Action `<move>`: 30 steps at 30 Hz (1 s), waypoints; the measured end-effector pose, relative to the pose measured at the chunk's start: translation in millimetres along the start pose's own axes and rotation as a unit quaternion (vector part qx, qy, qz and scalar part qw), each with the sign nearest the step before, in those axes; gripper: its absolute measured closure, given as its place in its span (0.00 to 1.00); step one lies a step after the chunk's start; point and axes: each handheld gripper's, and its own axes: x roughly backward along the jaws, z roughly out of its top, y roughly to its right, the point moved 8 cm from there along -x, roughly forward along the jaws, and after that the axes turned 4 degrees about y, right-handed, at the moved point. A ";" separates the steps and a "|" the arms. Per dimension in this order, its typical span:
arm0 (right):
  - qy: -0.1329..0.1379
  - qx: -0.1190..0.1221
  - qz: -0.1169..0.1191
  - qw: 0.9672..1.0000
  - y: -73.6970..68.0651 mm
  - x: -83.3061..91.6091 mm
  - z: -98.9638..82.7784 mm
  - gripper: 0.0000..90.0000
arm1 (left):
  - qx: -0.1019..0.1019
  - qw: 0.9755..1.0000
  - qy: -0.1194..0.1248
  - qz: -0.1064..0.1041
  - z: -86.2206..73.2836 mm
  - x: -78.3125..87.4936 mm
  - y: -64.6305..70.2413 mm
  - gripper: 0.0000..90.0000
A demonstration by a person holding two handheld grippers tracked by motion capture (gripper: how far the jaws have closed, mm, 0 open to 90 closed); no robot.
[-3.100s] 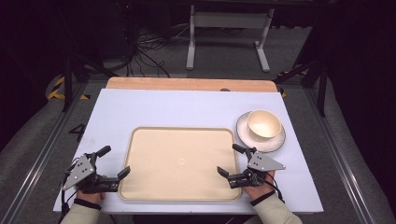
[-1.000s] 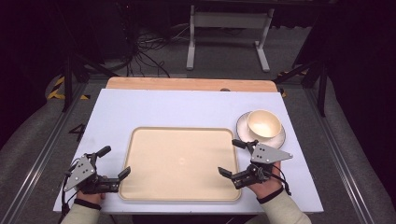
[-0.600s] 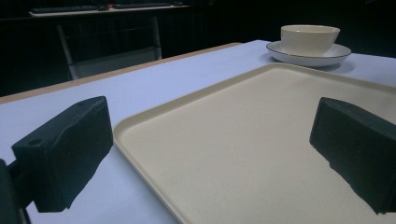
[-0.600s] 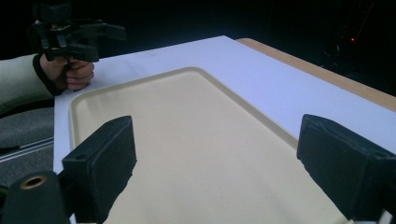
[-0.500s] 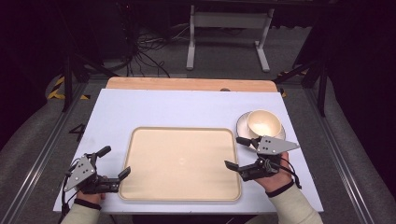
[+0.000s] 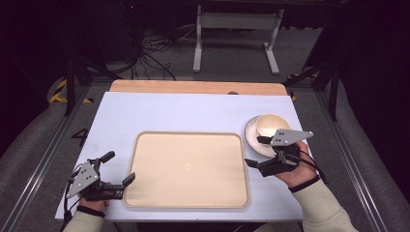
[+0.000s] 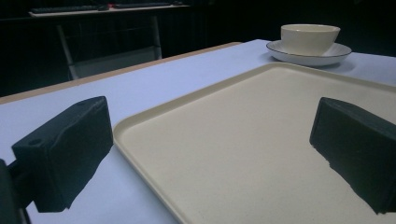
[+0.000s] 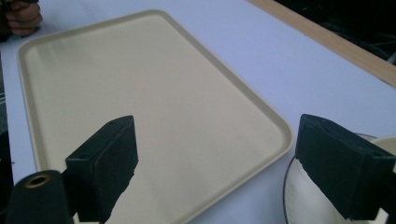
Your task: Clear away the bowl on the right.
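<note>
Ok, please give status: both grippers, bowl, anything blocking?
Right gripper open, empty, beside saucer. Left gripper open at tray corner. Bowl on saucer, untouched. Nothing blocking.

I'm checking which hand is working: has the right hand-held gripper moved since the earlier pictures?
Yes. The right hand-held gripper has shifted away from the tray's near right corner, toward the saucer.

We see the table [image 6: 193,108] evenly lit from above, while the room behind it lies almost black. Shadows are soft and short: a faint one falls beside the plate [image 7: 308,56] in the left gripper view. The tray [image 8: 140,93] carries a mild sheen, no hard glare. Both gripper views look slightly soft, and their near black jaws are blurred.
</note>
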 end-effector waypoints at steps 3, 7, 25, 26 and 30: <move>-0.027 0.000 -0.004 1.000 9.9 2.9 -2.0 0.15 | -0.001 1.000 0.000 0.000 0.0 0.0 0.1 0.00; -0.045 -0.004 -0.011 0.999 19.9 6.9 -3.3 0.15 | -0.001 1.000 0.000 0.000 0.0 0.0 0.0 0.00; -0.092 -0.013 -0.044 0.995 61.6 22.7 -5.6 0.20 | 0.000 1.000 0.000 0.000 0.0 0.2 -0.3 0.00; -0.090 -0.015 -0.050 0.995 65.6 24.4 -4.9 0.20 | 0.000 1.000 0.000 0.000 0.0 0.2 -0.3 0.00; -0.092 -0.020 -0.058 0.994 74.9 29.0 -4.2 0.21 | 0.001 1.000 0.000 -0.001 0.0 0.1 -0.4 0.00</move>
